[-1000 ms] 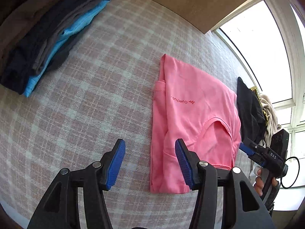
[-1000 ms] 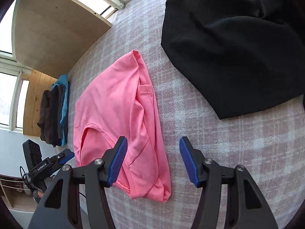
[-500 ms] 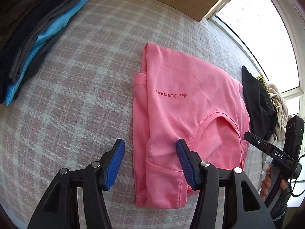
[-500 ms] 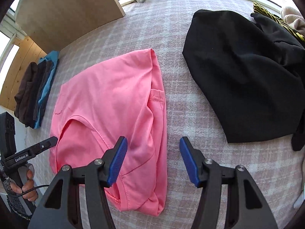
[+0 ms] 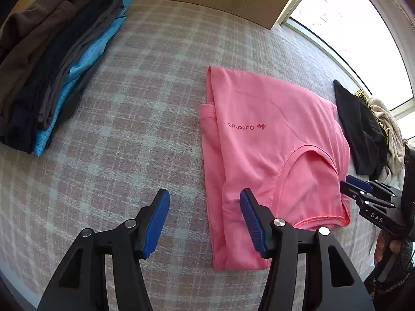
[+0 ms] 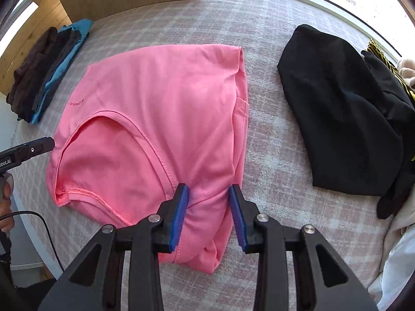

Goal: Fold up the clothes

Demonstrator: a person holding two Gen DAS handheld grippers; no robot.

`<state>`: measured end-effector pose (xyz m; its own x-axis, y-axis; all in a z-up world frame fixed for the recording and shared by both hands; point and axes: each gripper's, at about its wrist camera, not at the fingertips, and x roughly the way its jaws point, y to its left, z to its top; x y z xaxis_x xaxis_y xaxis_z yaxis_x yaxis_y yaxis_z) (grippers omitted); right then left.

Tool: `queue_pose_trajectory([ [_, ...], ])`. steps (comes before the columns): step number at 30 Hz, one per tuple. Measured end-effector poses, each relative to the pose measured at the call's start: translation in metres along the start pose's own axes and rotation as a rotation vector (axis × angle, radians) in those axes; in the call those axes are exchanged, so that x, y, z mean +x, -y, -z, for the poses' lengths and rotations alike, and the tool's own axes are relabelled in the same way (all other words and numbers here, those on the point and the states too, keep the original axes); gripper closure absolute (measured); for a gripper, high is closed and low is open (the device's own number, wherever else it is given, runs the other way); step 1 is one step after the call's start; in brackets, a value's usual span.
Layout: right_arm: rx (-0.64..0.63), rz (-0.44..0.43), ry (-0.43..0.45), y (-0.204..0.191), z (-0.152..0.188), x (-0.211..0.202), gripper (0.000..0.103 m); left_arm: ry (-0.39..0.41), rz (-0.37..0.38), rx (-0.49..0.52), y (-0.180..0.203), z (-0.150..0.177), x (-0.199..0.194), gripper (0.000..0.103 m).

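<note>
The thin pink jersey T-shirt [image 6: 160,119], already folded in at the sides, lies mid-way along the near edge of the pink-checked bedcover [image 5: 129,119]. Soft, light and slippery, it is best pinched through every layer at its near corners. The right gripper [image 6: 207,207] straddles bunched cloth, jaws apart; the left gripper [image 5: 205,220] hovers with jaws wide
</note>
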<state>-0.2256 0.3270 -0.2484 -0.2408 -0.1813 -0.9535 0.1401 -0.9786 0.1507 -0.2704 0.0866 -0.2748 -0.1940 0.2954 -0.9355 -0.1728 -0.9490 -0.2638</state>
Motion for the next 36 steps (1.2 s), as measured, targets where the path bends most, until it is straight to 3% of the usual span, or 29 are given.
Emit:
queue_pose_trajectory([
  [1, 0.043, -0.002, 0.019, 0.008, -0.001, -0.006, 0.068, -0.008, 0.022, -0.021, -0.004, -0.001, 0.000, 0.049],
  [3, 0.106, 0.032, 0.075, 0.022, -0.006, -0.013, 0.047, -0.021, 0.047, -0.052, -0.006, -0.005, 0.003, 0.049],
  [4, 0.119, 0.052, 0.087, 0.027, -0.009, -0.012, 0.045, -0.022, 0.043, -0.053, -0.003, -0.006, 0.005, 0.049],
  [9, 0.153, -0.024, 0.033, 0.038, -0.015, 0.009, 0.043, -0.032, 0.022, -0.035, 0.013, -0.009, 0.015, 0.049],
  [17, -0.005, 0.065, 0.098, 0.008, -0.001, 0.019, 0.038, -0.041, -0.063, 0.042, 0.037, -0.007, 0.026, 0.049],
  [26, -0.101, 0.037, 0.118, -0.006, 0.015, 0.026, 0.037, -0.008, -0.106, 0.141, 0.059, -0.003, 0.032, 0.051],
  [30, -0.138, 0.012, 0.111, -0.012, 0.020, 0.029, 0.044, 0.007, -0.089, 0.144, 0.063, -0.001, 0.031, 0.066],
  [35, -0.143, -0.068, 0.097, -0.019, 0.024, 0.031, 0.080, 0.020, -0.033, 0.118, 0.058, -0.001, 0.029, 0.077],
  [36, -0.134, -0.093, 0.089, -0.019, 0.024, 0.032, 0.085, 0.010, -0.007, 0.105, 0.053, -0.001, 0.027, 0.085],
])
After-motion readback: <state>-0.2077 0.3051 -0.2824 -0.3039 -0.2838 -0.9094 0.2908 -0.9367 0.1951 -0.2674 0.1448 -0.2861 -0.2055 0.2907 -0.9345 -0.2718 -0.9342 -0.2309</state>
